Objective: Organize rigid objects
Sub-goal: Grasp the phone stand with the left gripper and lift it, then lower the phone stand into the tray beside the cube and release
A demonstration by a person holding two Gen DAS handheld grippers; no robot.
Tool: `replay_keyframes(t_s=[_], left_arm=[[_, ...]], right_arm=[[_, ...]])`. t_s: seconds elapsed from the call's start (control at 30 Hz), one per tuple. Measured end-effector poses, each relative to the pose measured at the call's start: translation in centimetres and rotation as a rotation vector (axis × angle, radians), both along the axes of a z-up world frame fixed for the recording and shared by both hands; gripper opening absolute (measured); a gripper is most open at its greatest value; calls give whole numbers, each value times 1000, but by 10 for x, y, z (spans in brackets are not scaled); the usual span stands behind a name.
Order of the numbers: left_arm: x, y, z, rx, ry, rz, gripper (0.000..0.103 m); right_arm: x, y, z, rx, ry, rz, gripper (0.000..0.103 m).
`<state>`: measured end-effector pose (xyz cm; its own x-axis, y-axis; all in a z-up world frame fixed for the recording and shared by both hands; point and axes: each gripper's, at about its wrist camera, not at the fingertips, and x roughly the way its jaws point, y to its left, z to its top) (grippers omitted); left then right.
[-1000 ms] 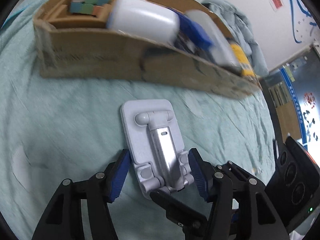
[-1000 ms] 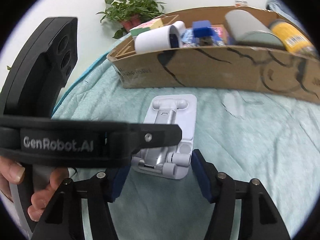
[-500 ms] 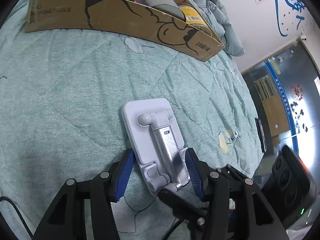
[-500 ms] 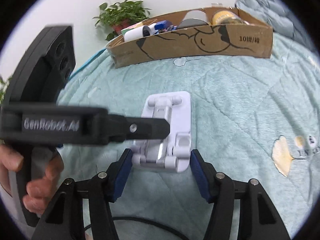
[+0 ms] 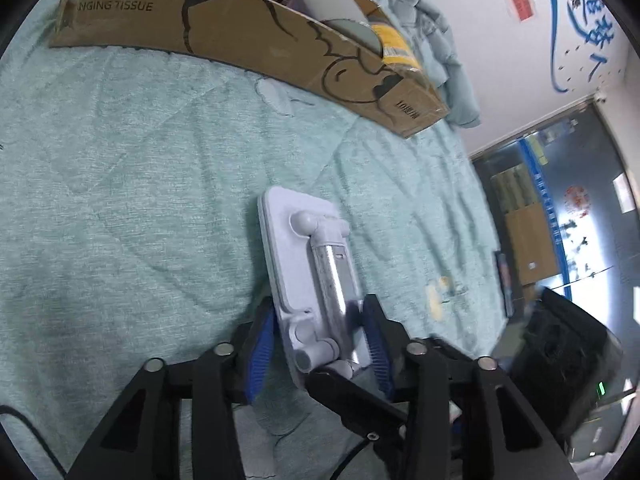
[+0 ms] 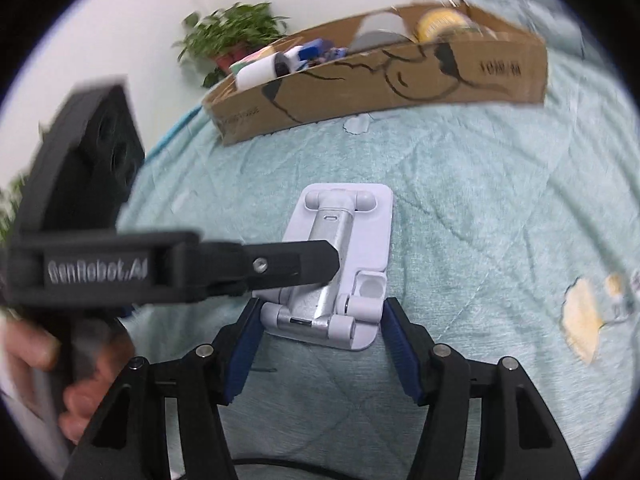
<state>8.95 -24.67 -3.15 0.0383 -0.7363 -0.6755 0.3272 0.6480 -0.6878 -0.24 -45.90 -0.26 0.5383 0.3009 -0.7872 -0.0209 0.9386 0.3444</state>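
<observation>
Green quilt under my tools; cardboard box reads "TISSUE". Left gripper, marked "GenRobot.AI", has just been closing onto the phone stand; right gripper straddles it, pads apart.

White and silver phone stand, pale green quilt with yellow leaf print, brown cardboard box with black line drawing, blue gripper pads

The phone stand is matt white plastic with a brushed metal arm. The box beyond it is plain cardboard. The quilt is soft cloth.
</observation>
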Motion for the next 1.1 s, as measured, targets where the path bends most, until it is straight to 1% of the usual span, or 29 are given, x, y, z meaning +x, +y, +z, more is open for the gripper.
replay_keyframes(t_s=[0.07,0.13,0.2,0.33,0.4,0.53,0.7,0.8,0.87,1.0,1.07,1.1], left_arm=[[3,0,2,-19,-6,1,35],[8,-3,3,-26,-22,-6,34],[15,-2,4,-39,-22,-5,32],[31,9,13,-72,-41,27,31],[42,20,25,-103,-60,50,31],[67,45,52,-150,-116,101,30],[106,57,86,-181,-178,126,30],[131,56,106,-181,-210,122,30],[152,53,121,-161,-238,126,30],[195,47,137,-127,-233,156,30],[218,43,140,-90,-226,166,30],[229,42,141,-78,-220,169,30]], right_arm=[[2,-8,-1,83,18,-19,59],[7,-12,-2,126,33,-22,59],[13,-11,-1,131,42,-18,59],[30,2,7,100,42,-7,59],[35,8,16,93,21,4,59],[56,28,41,55,-71,54,59],[89,43,69,7,-158,104,59],[108,43,86,-4,-205,112,59],[128,40,96,10,-216,119,59],[172,33,109,38,-202,156,59],[189,31,109,50,-183,177,59],[204,27,107,68,-162,189,59]])
